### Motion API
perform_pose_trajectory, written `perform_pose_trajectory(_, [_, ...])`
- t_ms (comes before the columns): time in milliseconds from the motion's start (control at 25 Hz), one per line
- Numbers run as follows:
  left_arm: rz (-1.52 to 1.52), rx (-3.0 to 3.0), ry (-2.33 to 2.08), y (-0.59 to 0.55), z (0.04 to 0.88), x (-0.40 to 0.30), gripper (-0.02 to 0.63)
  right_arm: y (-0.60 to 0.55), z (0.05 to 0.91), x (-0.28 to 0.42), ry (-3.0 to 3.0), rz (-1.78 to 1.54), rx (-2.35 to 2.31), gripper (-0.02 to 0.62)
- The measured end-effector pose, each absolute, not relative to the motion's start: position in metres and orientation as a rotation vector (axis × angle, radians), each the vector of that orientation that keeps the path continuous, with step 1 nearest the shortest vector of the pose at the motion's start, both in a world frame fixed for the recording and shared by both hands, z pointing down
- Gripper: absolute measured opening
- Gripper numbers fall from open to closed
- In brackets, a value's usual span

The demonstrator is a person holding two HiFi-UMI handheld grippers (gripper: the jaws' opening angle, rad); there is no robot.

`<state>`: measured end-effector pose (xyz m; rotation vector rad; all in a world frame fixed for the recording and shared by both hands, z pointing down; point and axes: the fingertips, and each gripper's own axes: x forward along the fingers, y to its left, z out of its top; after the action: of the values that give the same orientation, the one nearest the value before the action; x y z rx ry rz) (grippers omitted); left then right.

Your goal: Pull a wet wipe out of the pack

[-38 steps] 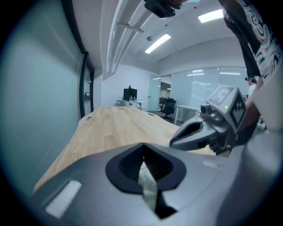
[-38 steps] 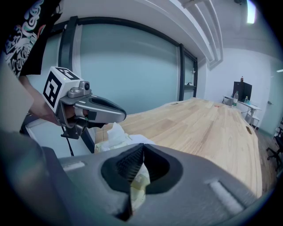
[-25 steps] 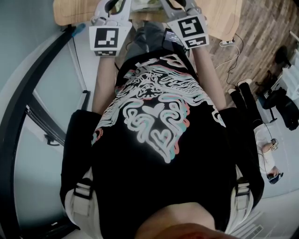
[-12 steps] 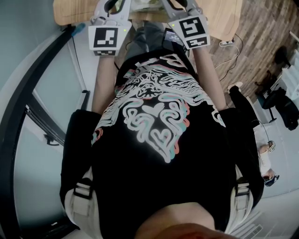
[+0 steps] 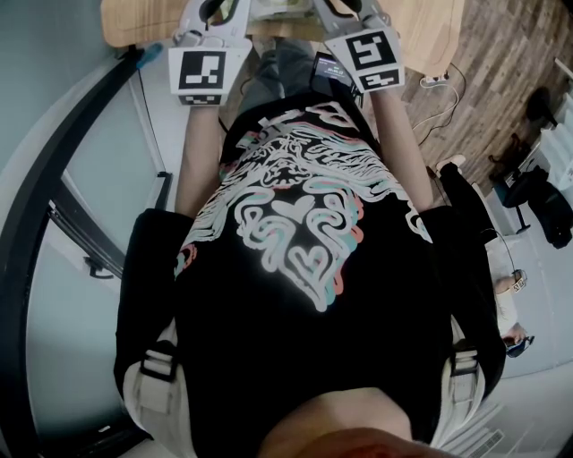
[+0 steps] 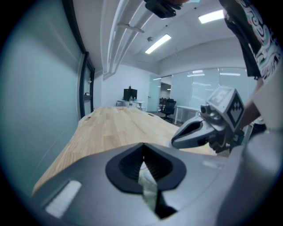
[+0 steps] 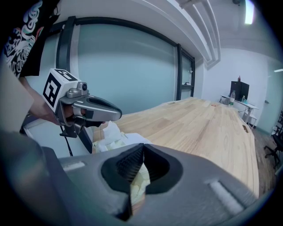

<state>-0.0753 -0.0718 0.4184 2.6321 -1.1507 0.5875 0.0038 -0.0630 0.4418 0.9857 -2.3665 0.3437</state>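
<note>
Head view, arms: two bare forearms (image 5: 199, 152) reach side by side toward 12 o'clock. The left tongs (image 5: 215, 13) sit at 11 o'clock and the right tongs (image 5: 345, 11) at 1 o'clock. Each carries one black-and-white marker cube, two in all.
Head view, surroundings: a pale wooden worktop (image 5: 134, 22) runs along the top edge. A black printed T-shirt (image 5: 295, 233) fills the middle.
Left gripper view, tongs: the two dark ribbed jaws are closed and pinch a thin pale strip of wet wipe (image 6: 148, 185) at 6 o'clock.
Left gripper view, other tool: the smooth grey right tongs (image 6: 174, 141) at 3 o'clock hang low over the long wood-grain worktop.
Right gripper view, tongs: the two ribbed jaws are closed on creased cream material, apparently the edge of the pack (image 7: 126, 140).
Right gripper view, task thing: one pack lies at the worktop's near end, toward 9 o'clock. A crumpled white tuft of wet wipe stands up from it, just beneath the tip of the left tongs (image 7: 118, 115).
</note>
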Motion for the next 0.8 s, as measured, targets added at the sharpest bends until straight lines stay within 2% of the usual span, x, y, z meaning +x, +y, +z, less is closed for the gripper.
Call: perform_pose_trajectory(800, [0.582, 2.647, -1.149, -0.0731, 0.4155, -0.0748, -0.012, -0.0626, 0.4374, 0.0068, -2.379, 0.385, 1.022, 0.002])
